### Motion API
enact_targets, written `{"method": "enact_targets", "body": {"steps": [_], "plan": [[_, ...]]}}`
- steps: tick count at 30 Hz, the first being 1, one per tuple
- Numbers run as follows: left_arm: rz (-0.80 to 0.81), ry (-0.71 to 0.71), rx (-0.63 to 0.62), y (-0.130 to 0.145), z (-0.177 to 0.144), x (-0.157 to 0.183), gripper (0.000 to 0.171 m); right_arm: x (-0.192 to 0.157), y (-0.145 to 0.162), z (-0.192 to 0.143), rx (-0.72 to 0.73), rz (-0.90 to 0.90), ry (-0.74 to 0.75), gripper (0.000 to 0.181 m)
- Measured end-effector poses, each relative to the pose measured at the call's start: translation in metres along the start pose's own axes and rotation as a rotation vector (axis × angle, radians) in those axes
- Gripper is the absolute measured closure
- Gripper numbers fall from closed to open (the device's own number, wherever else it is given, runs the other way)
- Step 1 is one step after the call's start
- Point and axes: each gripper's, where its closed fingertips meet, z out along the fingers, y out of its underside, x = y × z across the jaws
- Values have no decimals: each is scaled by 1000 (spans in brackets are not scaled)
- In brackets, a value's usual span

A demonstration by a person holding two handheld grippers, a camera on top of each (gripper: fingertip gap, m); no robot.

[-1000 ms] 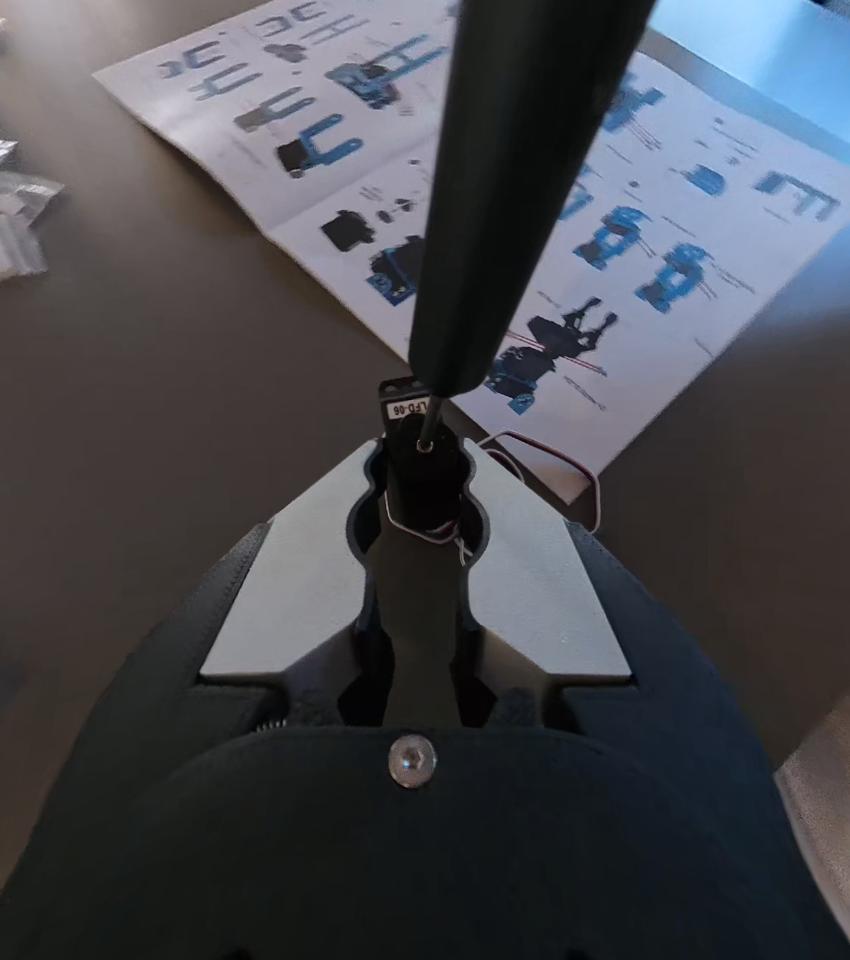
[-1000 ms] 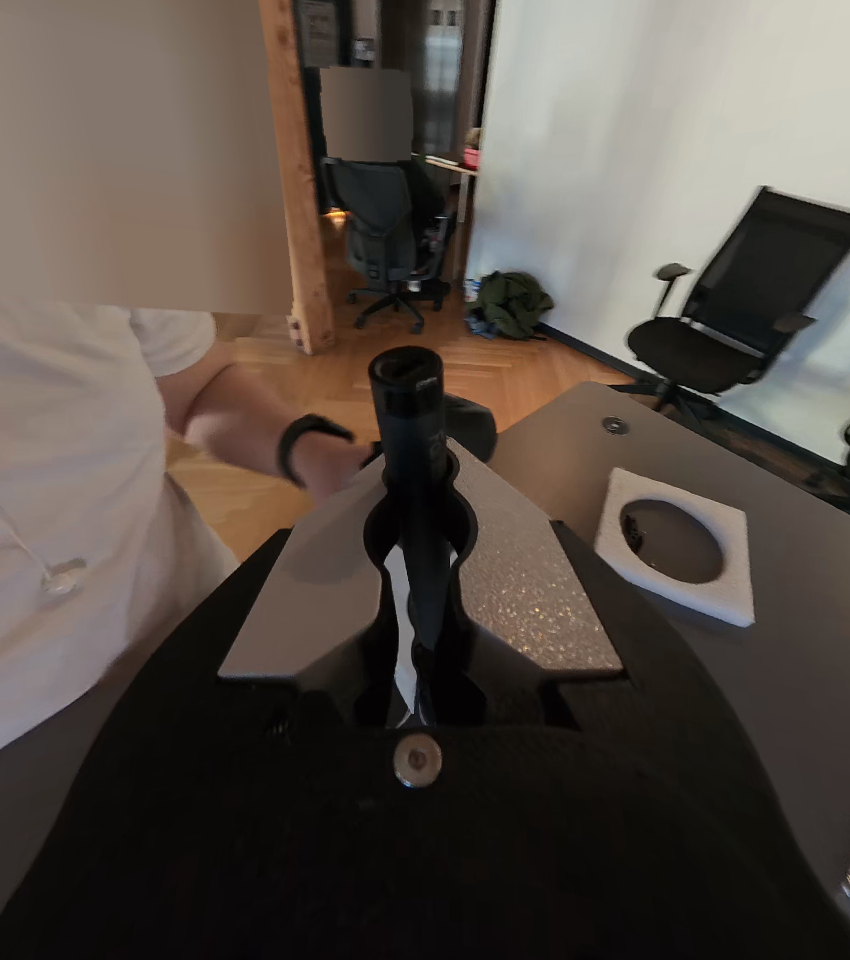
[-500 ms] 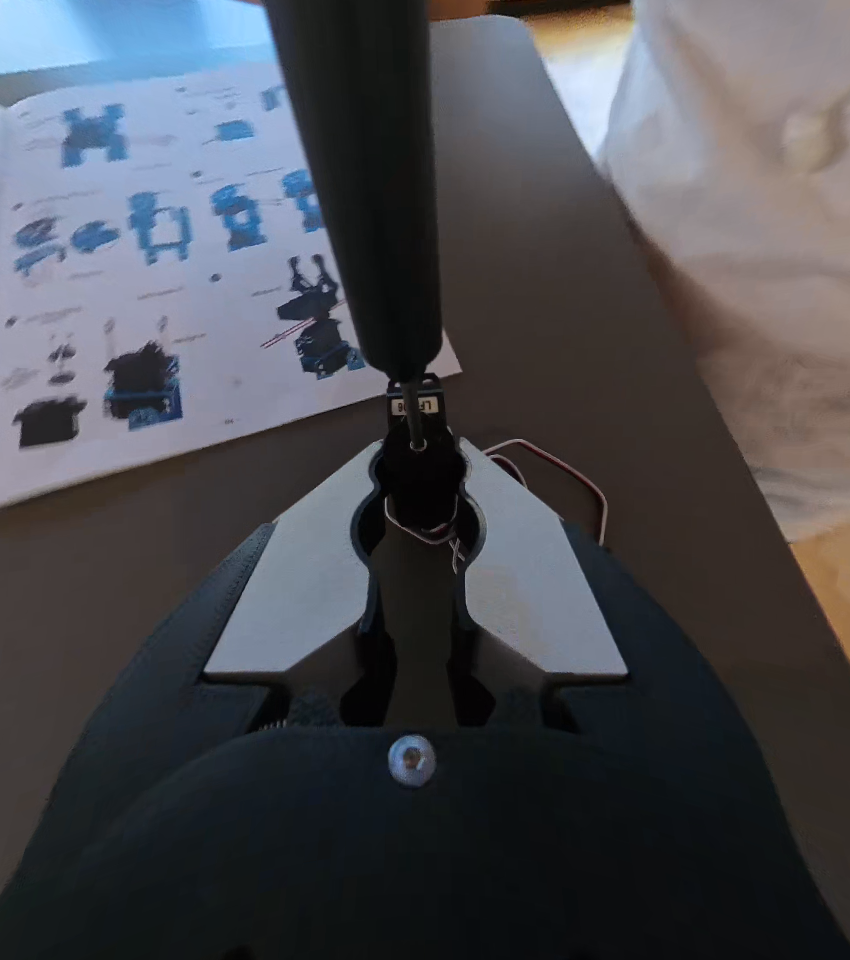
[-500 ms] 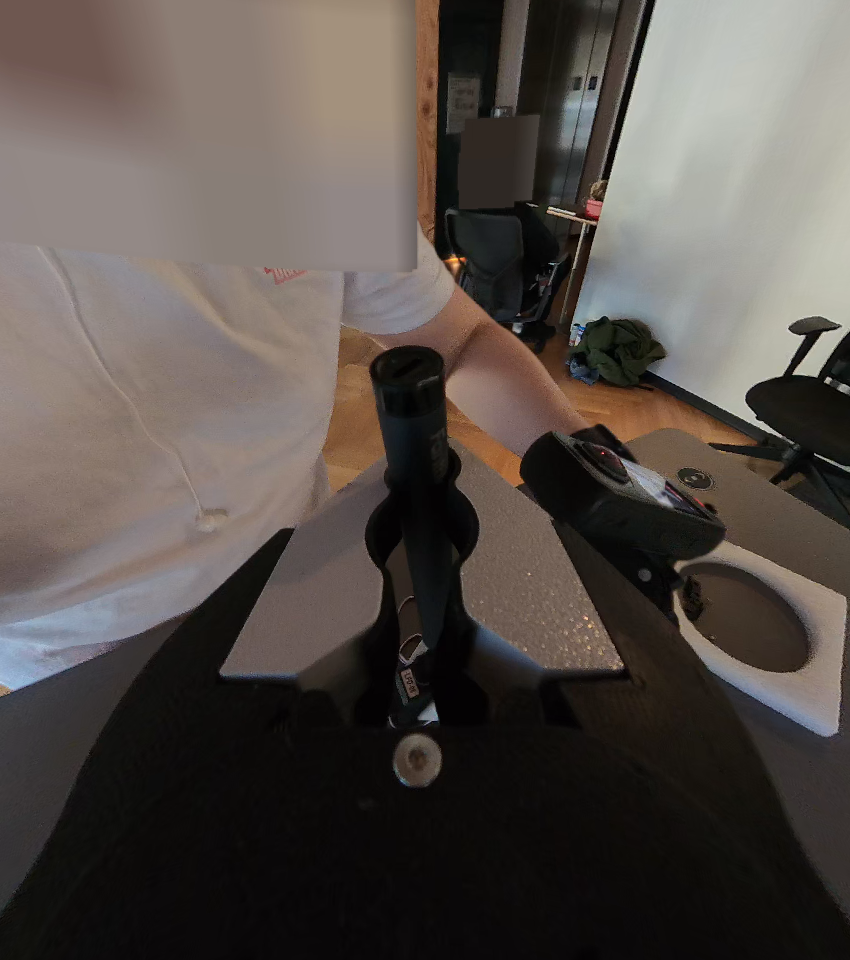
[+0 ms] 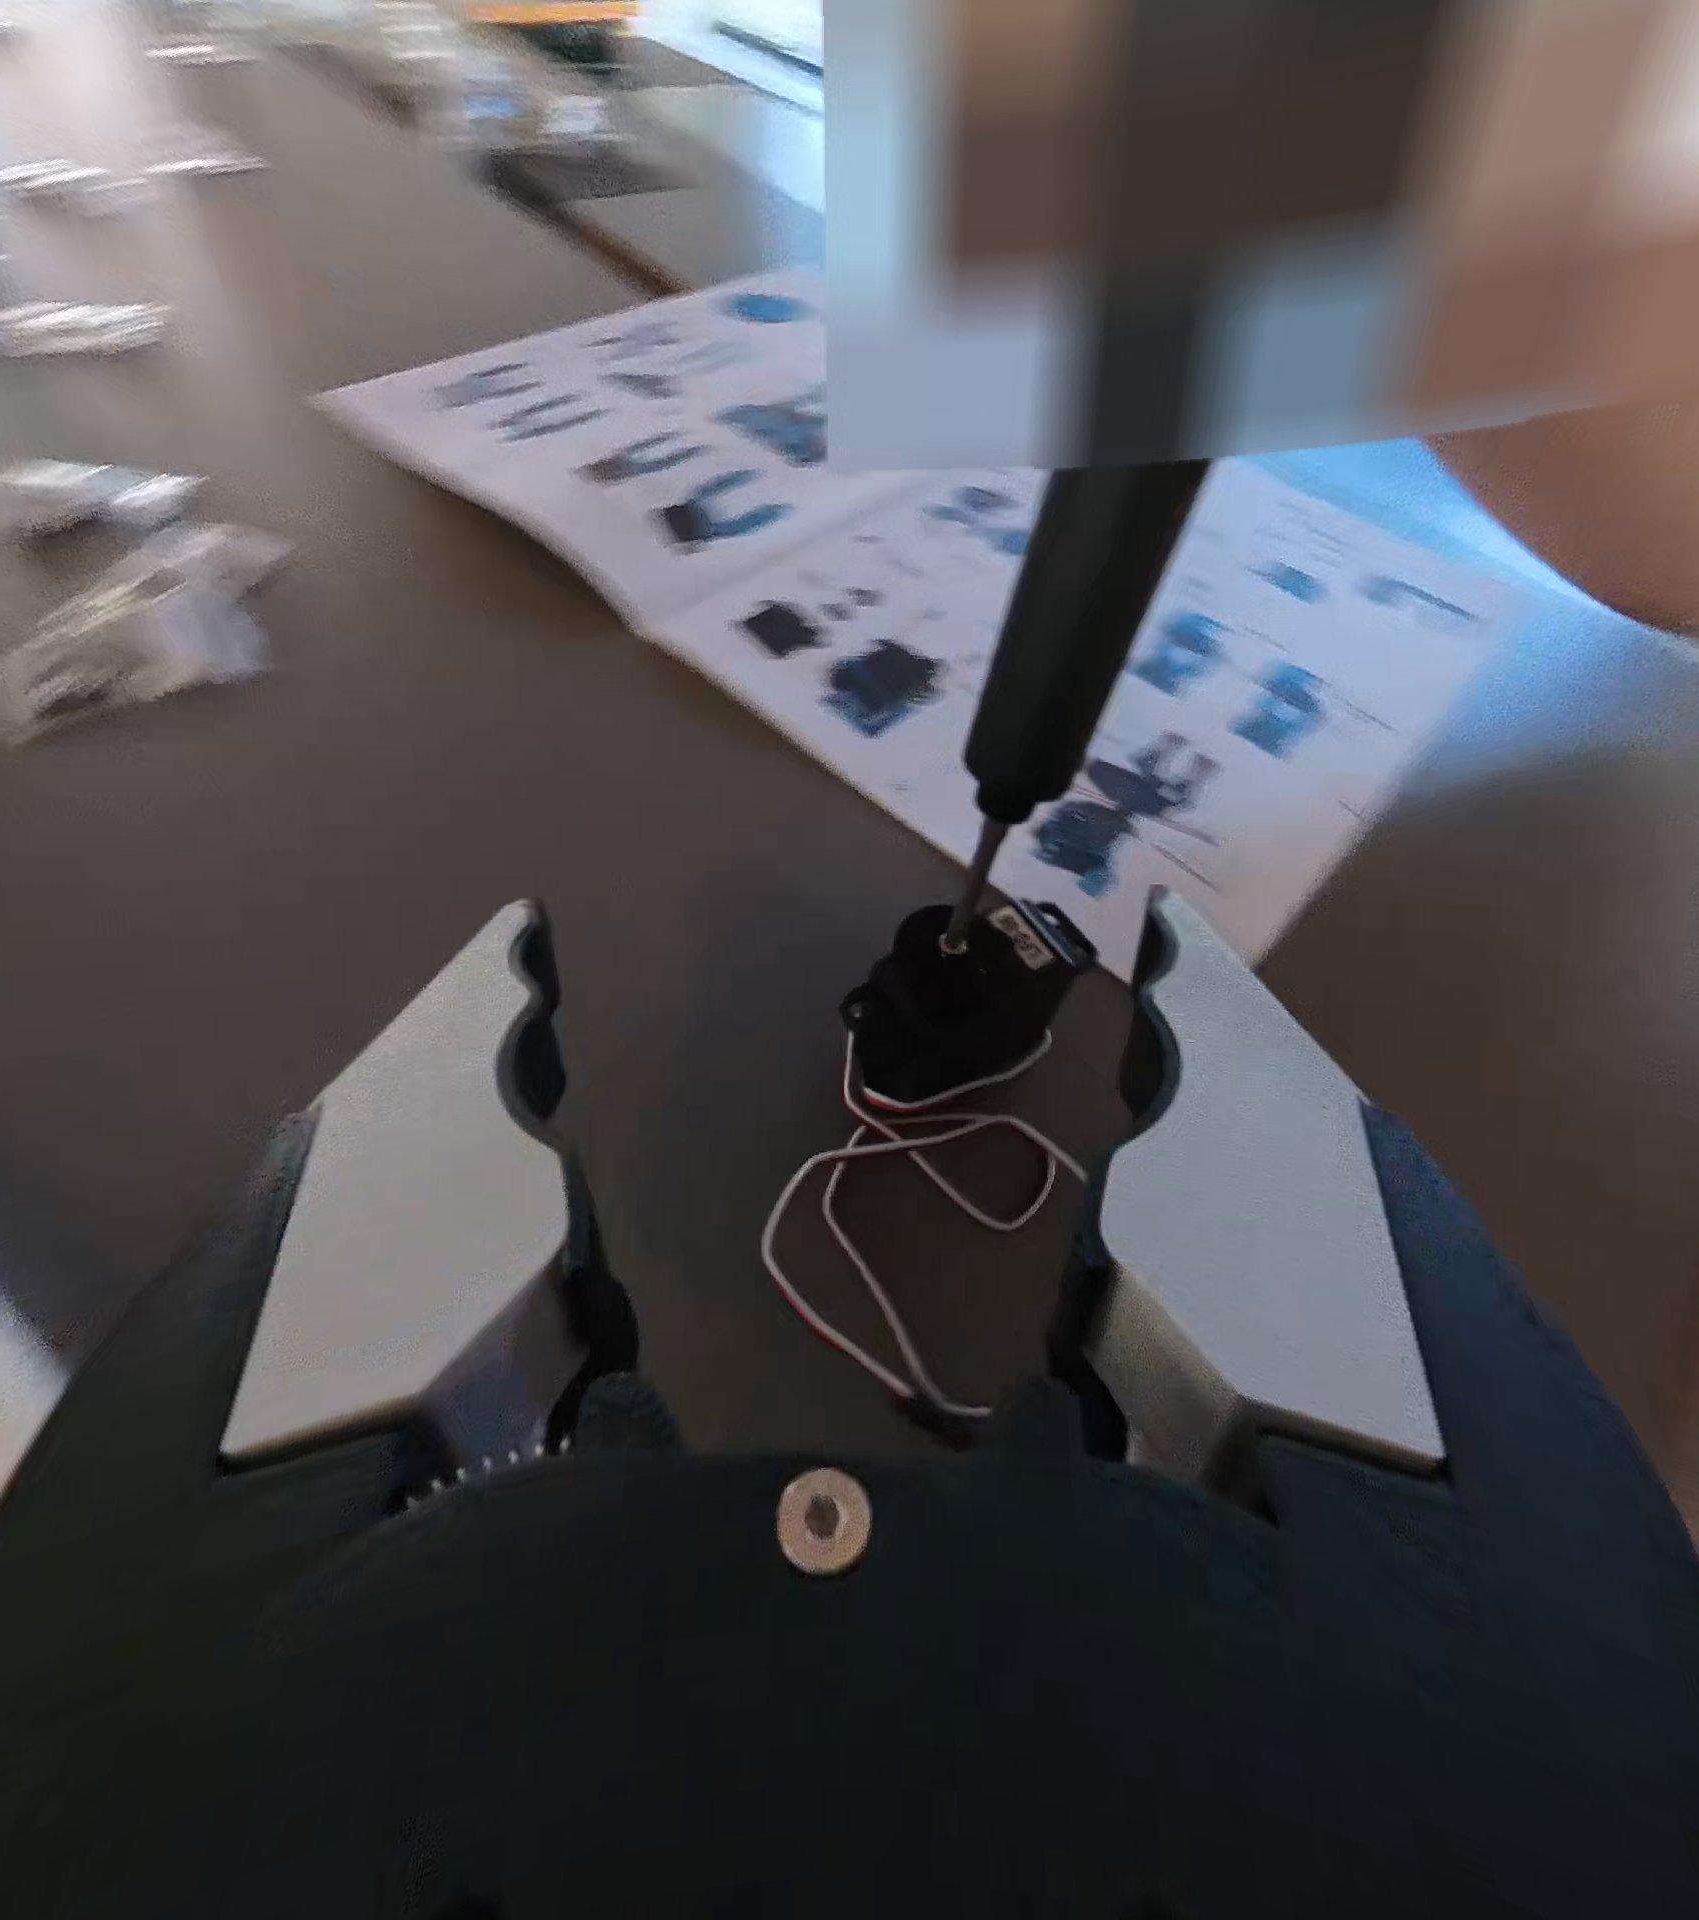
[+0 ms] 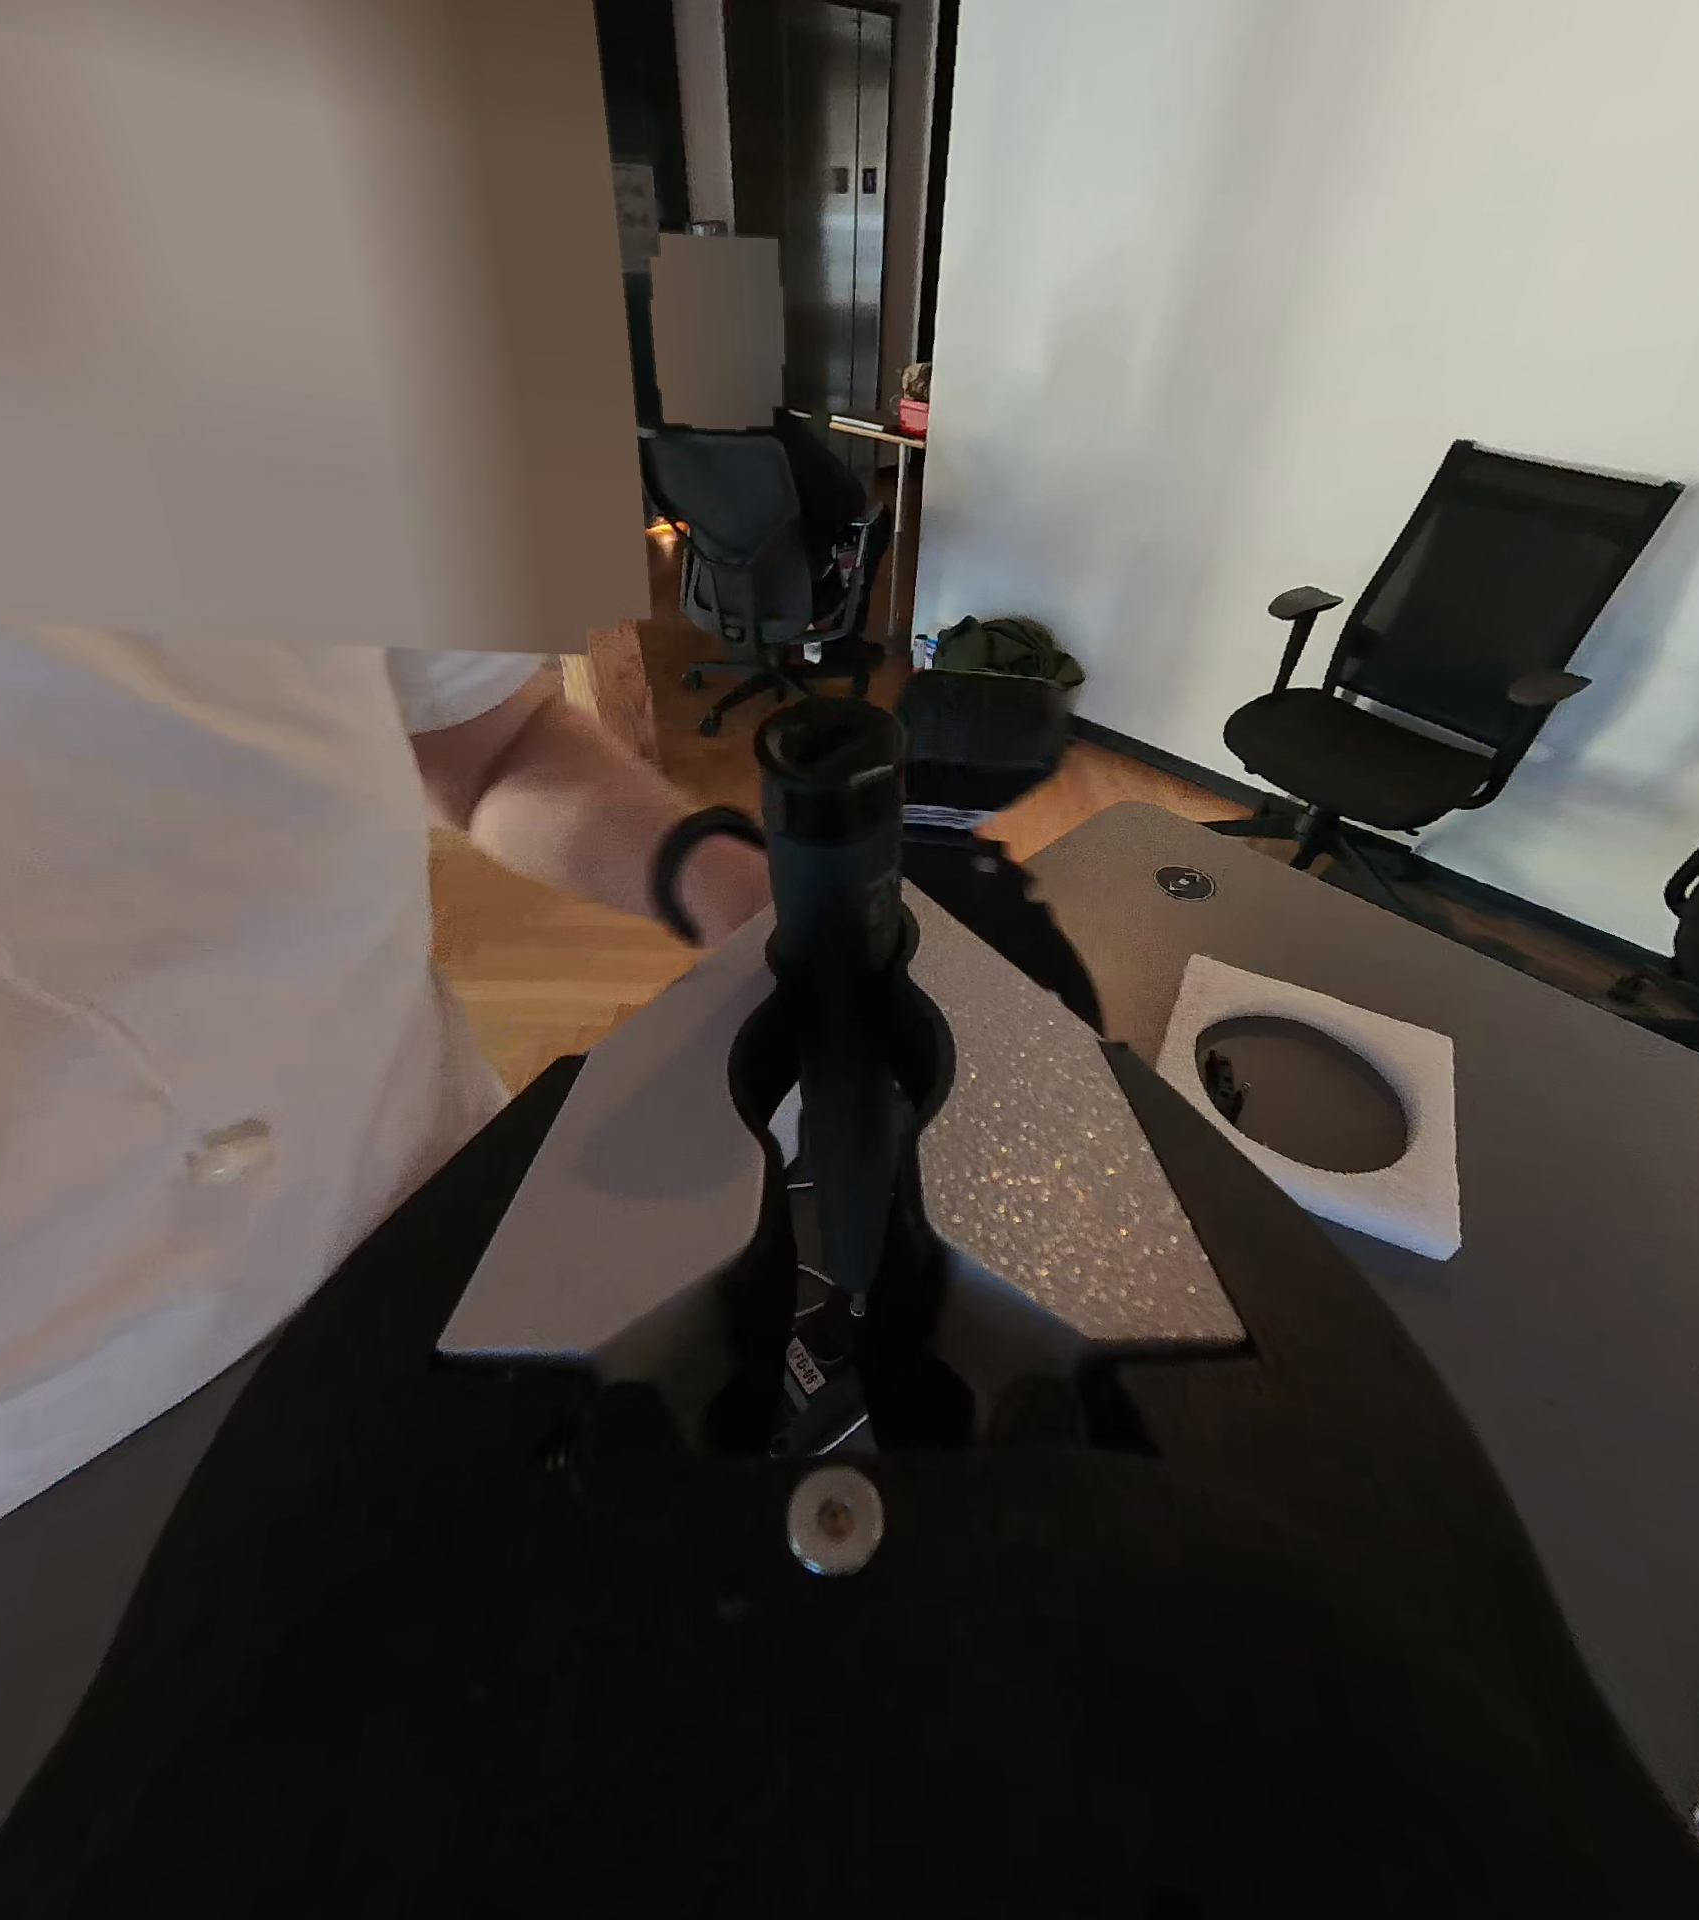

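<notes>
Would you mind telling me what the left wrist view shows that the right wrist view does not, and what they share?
Only the left wrist view shows the open left gripper, the white and red wires looped on the table, the printed instruction sheet and blurred small plastic bags.

Only the right wrist view shows the right gripper shut on the screwdriver, a white foam block with a round hole, office chairs and a person's white shirt.

Both show the screwdriver and the small black servo at its tip.
</notes>
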Motion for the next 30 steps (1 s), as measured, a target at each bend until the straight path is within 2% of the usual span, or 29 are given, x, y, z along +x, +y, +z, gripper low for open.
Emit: {"method": "enact_targets", "body": {"steps": [2,4,9,10,12,13,16,25,28,30], "plan": [[-119,-211,9,3,-3,-4,51,1,0,-1,4,3,6,173],[-212,-336,14,6,1,4,46,0,0,-1,-2,-3,4,173],[-278,-559,-142,27,15,3,68,-3,1,0,-18,-26,-10,173],[-294,-563,-176,32,17,1,84,-3,1,0,-16,-32,-15,173],[-319,-471,-180,32,24,4,106,-3,2,-1,-18,-36,-21,173],[-309,-414,-186,31,28,7,108,-2,2,-2,-20,-43,-21,173],[-212,-212,-222,30,33,13,108,-2,3,-4,-39,-47,-41,172],[286,650,-394,45,7,34,109,-2,3,-2,-36,-36,-147,173],[410,845,-422,48,2,33,109,1,2,2,-31,-29,-133,173],[435,903,-429,47,1,32,109,4,1,2,-39,-22,-100,173]]}}
